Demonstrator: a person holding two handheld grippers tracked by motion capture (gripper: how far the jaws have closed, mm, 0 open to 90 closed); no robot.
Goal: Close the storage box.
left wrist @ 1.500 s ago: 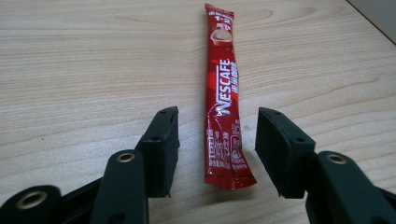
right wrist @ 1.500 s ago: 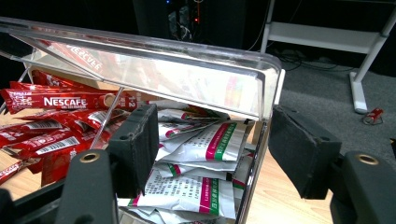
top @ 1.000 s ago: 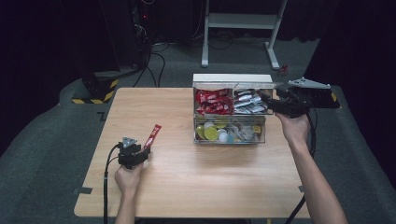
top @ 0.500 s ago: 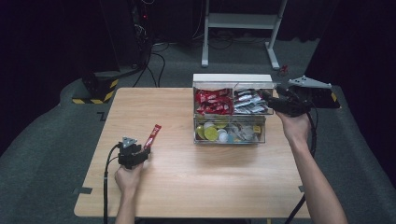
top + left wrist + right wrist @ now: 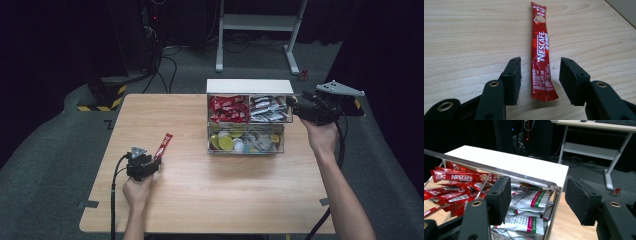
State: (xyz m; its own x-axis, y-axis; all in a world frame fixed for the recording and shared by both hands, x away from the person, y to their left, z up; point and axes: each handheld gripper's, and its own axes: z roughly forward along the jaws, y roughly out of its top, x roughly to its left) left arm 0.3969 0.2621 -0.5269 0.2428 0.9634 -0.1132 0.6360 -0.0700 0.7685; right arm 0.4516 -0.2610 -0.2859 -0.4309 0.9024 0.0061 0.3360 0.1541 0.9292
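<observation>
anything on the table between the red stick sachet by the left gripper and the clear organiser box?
Nothing: bare wood. The high view shows open tabletop between the red sachet and the organiser box.

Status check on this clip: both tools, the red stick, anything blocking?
Left tool open, straddling the red Nescafe stick, pads clear of it. Right tool has been closing across the clear organizer's corner wall. Nothing blocking the stick.
</observation>
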